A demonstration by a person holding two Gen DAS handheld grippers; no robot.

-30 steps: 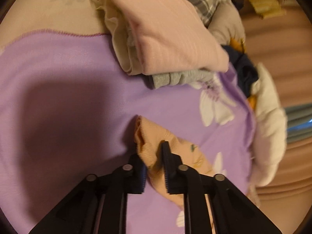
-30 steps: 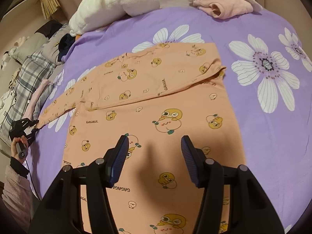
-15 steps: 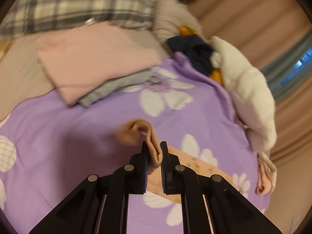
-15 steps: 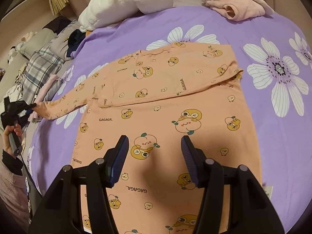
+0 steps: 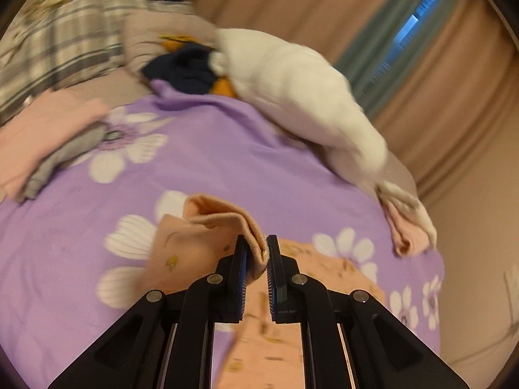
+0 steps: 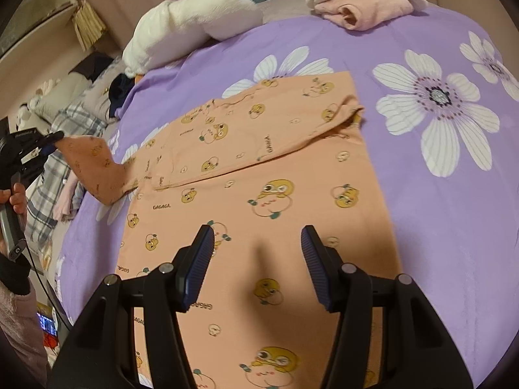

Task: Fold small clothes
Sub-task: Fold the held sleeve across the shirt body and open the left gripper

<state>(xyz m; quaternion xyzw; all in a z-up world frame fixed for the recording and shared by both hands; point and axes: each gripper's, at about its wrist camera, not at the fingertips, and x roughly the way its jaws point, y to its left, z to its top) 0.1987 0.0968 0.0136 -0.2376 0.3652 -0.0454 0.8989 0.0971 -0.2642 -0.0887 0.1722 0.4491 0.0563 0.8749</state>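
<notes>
Purple bedspread w/ big white daisy print (image 6: 438, 194) covers the bed and serves as the flat work surface. Spread across its middle: small peach long-sleeved top w/ yellow cartoon-duck print (image 6: 259, 194), body lying flat, one sleeve (image 6: 259, 129) already folded across the chest so the bundle gets narrower. Fluffy white blanket roll (image 6: 185, 26) and folded pink fleece garment (image 6: 363, 9) sit at the far edge, well apart from the top, prob. parked to keep the work area free.

Right gripper (image 6: 258, 249) hovers over the lower body of the top, fingers about half apart w/ nothing between them; looks ready to pin or catch fabric.

Left gripper (image 5: 257, 256) has its fingers nearly closed, pinching the cuff of the other sleeve (image 5: 207, 227). In the right wrist view that sleeve is lifted off the bedspread at the top's side, likely to be carried inward over the chest.
</notes>
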